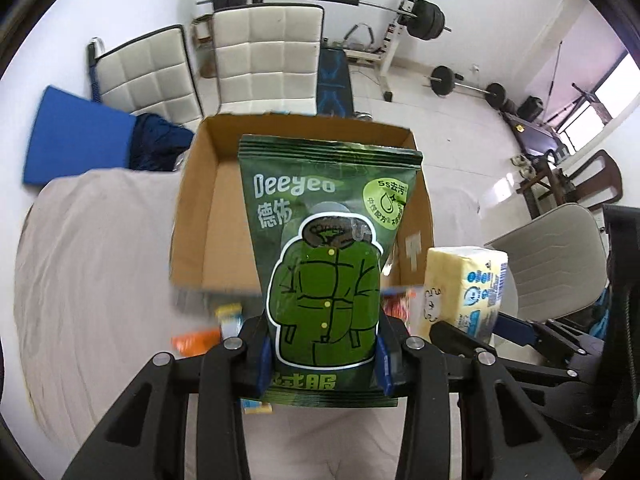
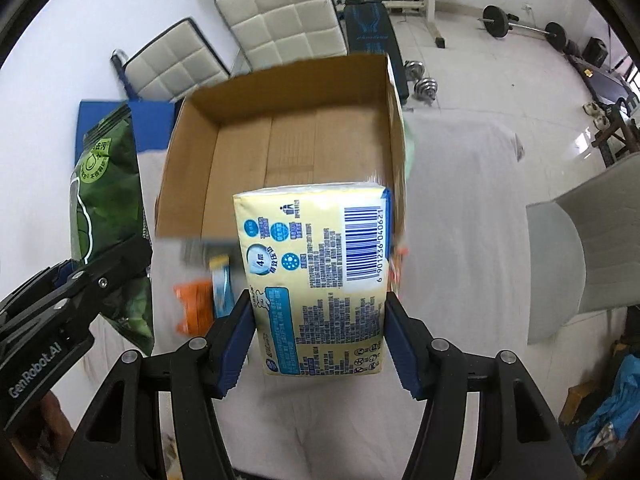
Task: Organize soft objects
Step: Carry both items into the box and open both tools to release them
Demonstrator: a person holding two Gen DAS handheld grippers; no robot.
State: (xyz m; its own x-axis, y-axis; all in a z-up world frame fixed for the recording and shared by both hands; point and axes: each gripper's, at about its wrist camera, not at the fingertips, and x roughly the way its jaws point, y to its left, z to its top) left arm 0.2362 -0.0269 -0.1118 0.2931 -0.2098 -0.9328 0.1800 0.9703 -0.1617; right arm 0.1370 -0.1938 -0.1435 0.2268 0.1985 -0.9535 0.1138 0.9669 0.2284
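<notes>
Green pouch between left claw pads.

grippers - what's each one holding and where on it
The left gripper clamps the green wipes pack by the side edges near its bottom end. The right gripper grips the yellow tissue pack across its two sides at the lower half.

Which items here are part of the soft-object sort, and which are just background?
In play:
- green wipes pack, held in left gripper
- yellow tissue pack, held in right gripper
- cardboard box
- small orange packet on the sheet

Background:
- white padded chairs
- barbell rack
- blue mat
</notes>
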